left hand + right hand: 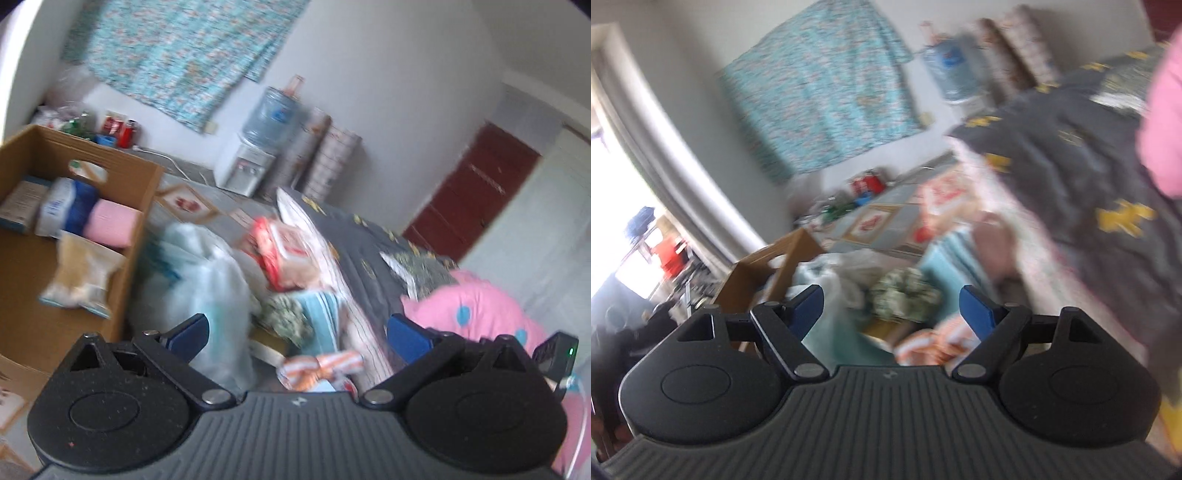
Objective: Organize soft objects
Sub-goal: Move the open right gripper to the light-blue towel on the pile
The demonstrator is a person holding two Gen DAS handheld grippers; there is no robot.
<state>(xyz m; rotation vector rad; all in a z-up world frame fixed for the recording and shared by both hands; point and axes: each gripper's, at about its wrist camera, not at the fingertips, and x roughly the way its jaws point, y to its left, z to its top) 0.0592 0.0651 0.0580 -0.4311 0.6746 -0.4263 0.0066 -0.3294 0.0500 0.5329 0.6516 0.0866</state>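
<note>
Bed (pixel 369 251): carried a dark grey quilt with yellow marks.
Cardboard box (pixel 122 236): stood left of the pile, holding a pink roll (pixel 110 223) and packets.
Pile of soft things (pixel 288 266): lay between box and bed, a pale plastic bag (pixel 199 291) foremost.
Left gripper (pixel 299 338): jaws spread wide, nothing between them.
Right gripper (pixel 892 310): jaws apart, gripping nothing.

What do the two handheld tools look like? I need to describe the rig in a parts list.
Both match: the left tool and the right tool each have a dark grey ribbed body with a small logo, two round black housings with oval insets, black linkage arms with silver pivot screws, and blue fingers. No cables, hands or sleeves show.
</note>
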